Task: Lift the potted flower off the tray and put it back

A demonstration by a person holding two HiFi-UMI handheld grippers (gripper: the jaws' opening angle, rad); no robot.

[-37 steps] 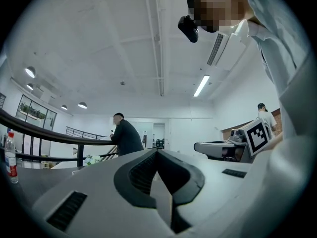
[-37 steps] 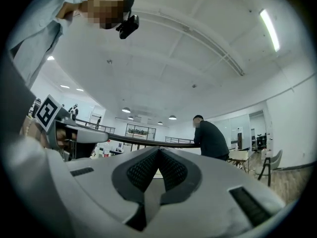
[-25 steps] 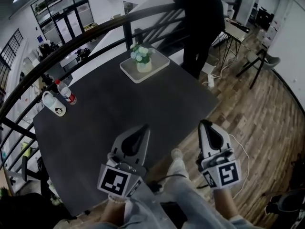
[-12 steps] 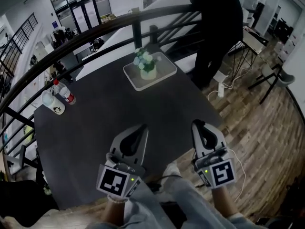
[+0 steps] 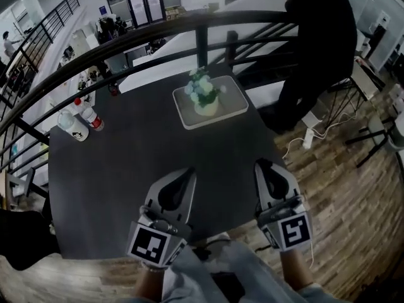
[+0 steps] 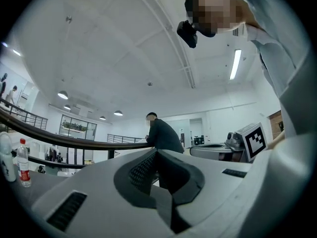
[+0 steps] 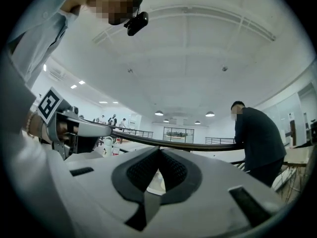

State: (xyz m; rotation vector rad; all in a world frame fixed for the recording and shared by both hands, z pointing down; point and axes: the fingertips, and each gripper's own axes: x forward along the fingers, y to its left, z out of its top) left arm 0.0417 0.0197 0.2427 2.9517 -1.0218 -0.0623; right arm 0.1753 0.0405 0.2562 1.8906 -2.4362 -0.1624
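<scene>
We note 2 grippers low over the near edge of the dark table, left gripper and right gripper each pressed together (nothing held), while farther off the potted flower stands on its tray.

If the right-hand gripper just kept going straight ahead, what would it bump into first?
Probably the white tray holding the potted flower. The right gripper points across the dark table toward its right side. Depth is unclear, so it might just pass the edge.
</scene>
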